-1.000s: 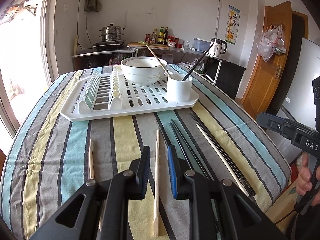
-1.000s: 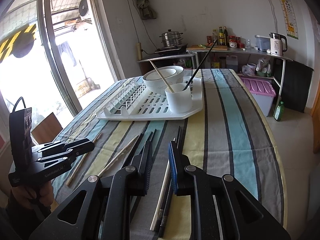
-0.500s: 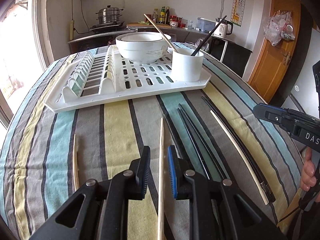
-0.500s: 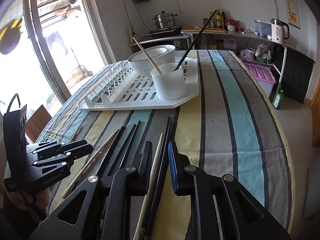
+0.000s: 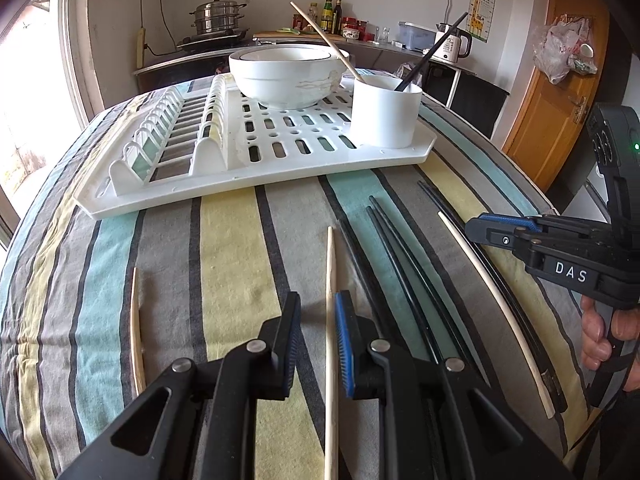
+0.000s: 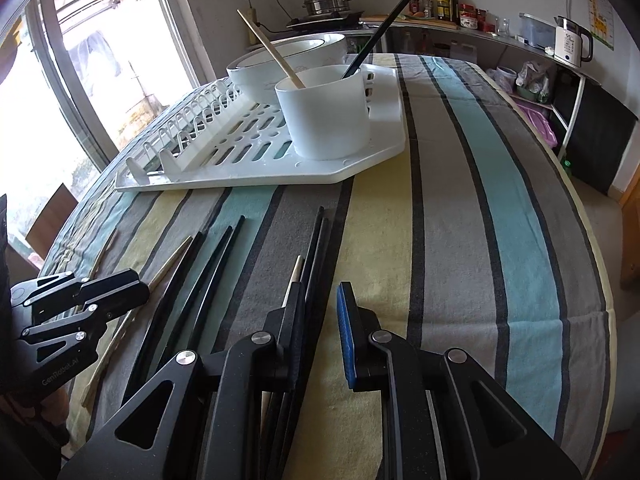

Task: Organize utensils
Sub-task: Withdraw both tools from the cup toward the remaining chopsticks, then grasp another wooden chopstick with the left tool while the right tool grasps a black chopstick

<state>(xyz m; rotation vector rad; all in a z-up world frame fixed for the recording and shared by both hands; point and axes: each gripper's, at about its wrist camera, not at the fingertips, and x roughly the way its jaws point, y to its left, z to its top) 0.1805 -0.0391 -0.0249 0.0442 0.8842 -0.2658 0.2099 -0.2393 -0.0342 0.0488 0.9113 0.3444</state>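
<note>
Several chopsticks lie loose on the striped tablecloth [image 5: 228, 248]. My left gripper [image 5: 318, 314] is open, low over the cloth, and a wooden chopstick [image 5: 329, 264] runs through the gap between its pads, untouched. Another wooden chopstick [image 5: 136, 320] lies to its left and black chopsticks [image 5: 400, 264] to its right. My right gripper [image 6: 320, 300] is open too. A pale chopstick [image 6: 295, 276] and a black pair [image 6: 318, 236] pass under its left finger. A white cup [image 5: 386, 116] on the rack holds one wooden and one black chopstick.
A white drying rack [image 5: 200, 192] spans the far half of the table, with a stacked white bowl [image 5: 288, 80] on it. The right gripper [image 5: 492, 232] hovers over a pale chopstick [image 5: 492, 288] near the table's right edge. A counter with a pot and a kettle stands behind.
Both grippers have sunk and moved forward toward the chopsticks on the cloth. The right gripper's left finger now covers the pale chopstick and black pair. Neither jaw gap has changed.
</note>
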